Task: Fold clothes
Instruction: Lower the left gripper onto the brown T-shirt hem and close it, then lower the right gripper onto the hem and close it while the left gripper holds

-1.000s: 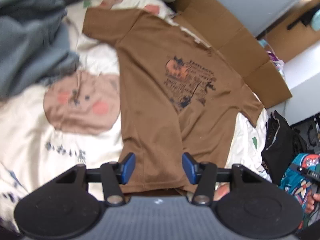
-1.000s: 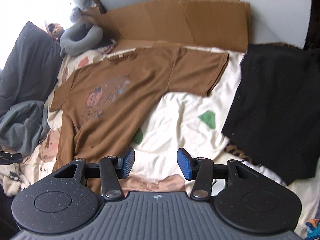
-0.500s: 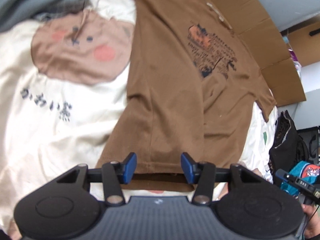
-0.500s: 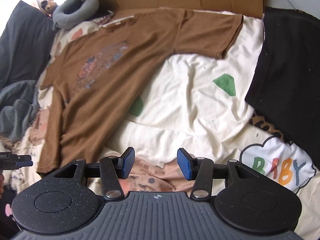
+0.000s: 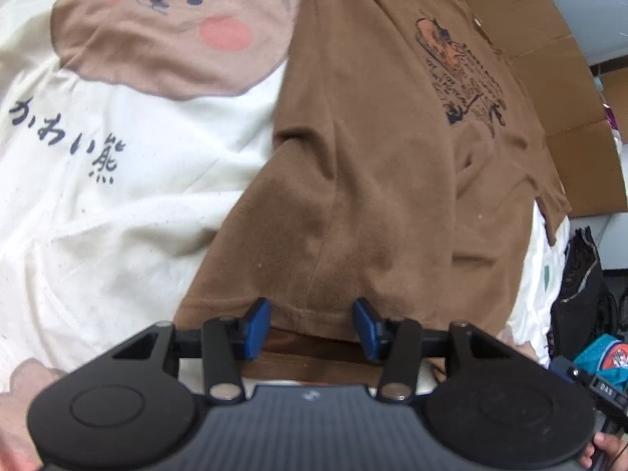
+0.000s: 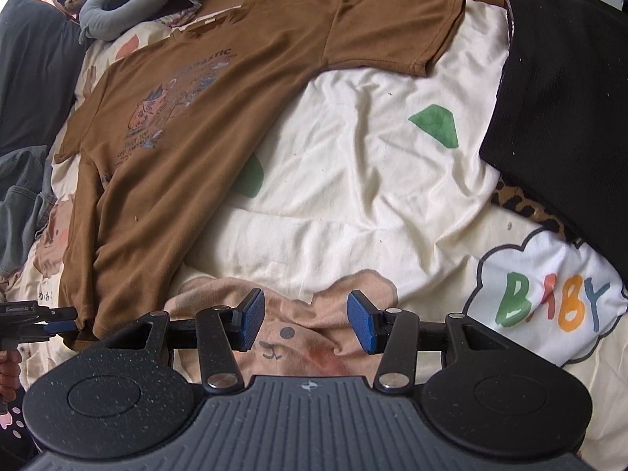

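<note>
Your workspace is a bed against a cardboard-lined wall.
You have a cream cartoon-bear bedsheet (image 6: 353,180) underneath, flattened cardboard (image 5: 549,90) along its far edge with a pale wall (image 5: 588,8) behind it, a grey neck pillow (image 6: 117,11) and dark pillow (image 6: 35,70) at the head, and bright daylight in that corner.

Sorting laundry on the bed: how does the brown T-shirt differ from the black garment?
The brown T-shirt lies spread flat with sleeves out and a printed graphic; the black garment is plain, with no print showing. The T-shirt lies left on the bed, the black garment at the right edge. Both rest on the cream cartoon bedsheet.
</note>
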